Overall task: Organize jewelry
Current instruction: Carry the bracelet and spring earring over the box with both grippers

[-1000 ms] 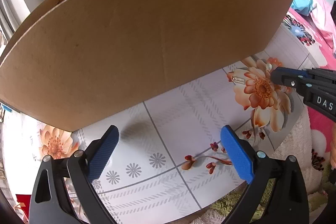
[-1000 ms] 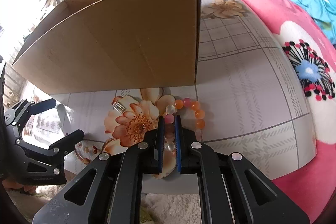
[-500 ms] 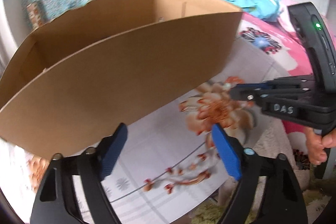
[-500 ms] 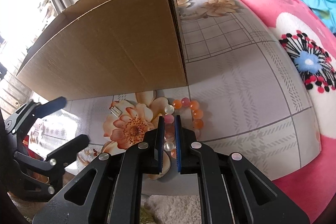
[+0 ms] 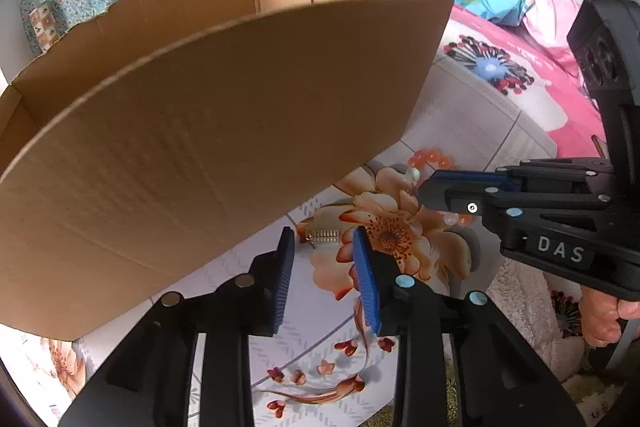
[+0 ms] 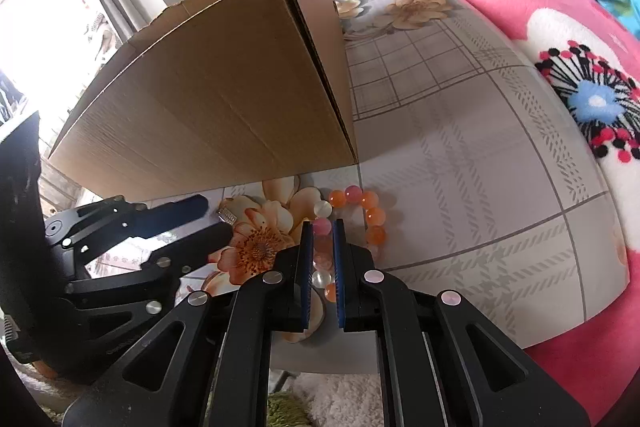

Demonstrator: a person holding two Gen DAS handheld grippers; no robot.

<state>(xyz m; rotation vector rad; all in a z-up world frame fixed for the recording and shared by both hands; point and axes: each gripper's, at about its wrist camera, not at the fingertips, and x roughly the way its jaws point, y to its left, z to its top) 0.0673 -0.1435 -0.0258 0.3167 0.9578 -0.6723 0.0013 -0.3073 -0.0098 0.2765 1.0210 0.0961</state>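
My right gripper (image 6: 322, 227) jaws clamp the bead bracelet (image 6: 352, 213) on the table (image 6: 480, 163) beside the box (image 6: 224, 115) while my left gripper (image 5: 323, 241) jaws close around the small clip (image 5: 322, 236); next, lift both into the box.

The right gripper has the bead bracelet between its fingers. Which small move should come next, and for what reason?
Probably lift the right gripper a little, straight up. Its jaws are closed on the bead bracelet, whose other beads lie on the flowered tablecloth just before the cardboard box. The box wall stands high, so the bracelet must rise before it can go in.
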